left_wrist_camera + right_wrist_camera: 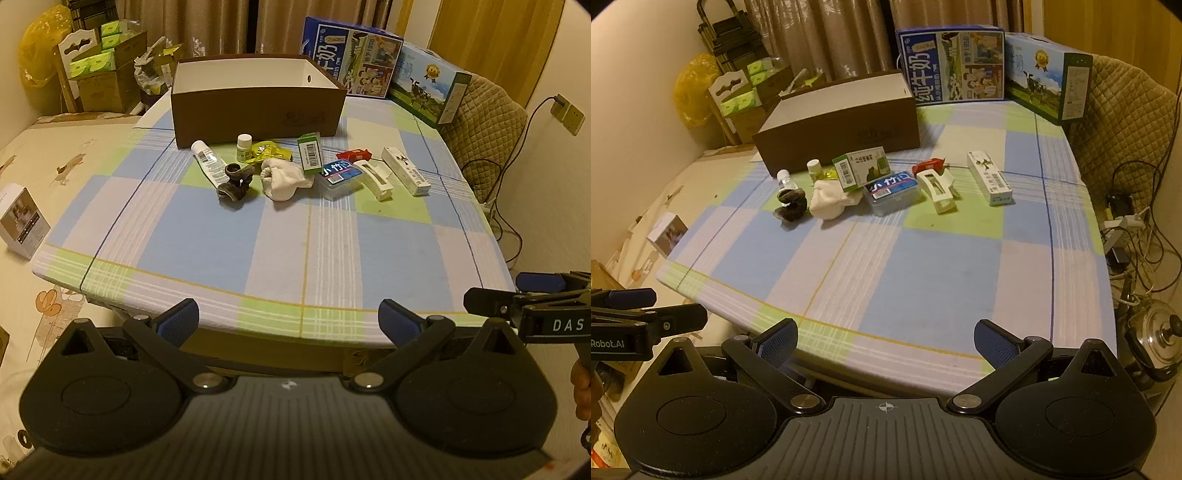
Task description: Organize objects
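Observation:
A brown open box [255, 107] [838, 125] stands at the far side of the checked table. In front of it lies a row of small items: a clear tube [208, 162], a white bottle [244, 147], a dark sock [236, 182] [791, 205], a white sock [284, 179] [829, 201], a green carton [309, 152] [862, 168], a clear case with a blue label [340, 179] [892, 192], a white hair clip [376, 179] [938, 188], a red packet [352, 154] and a long white box [405, 170] [990, 177]. My left gripper [289, 319] and right gripper [885, 341] hang open at the near table edge, both holding nothing.
Two printed milk cartons [352, 62] [1047, 74] stand at the back right of the table. A quilted chair [1126, 122] and tangled cables [1134, 229] lie to the right. A bed with a small white box [22, 221] is on the left.

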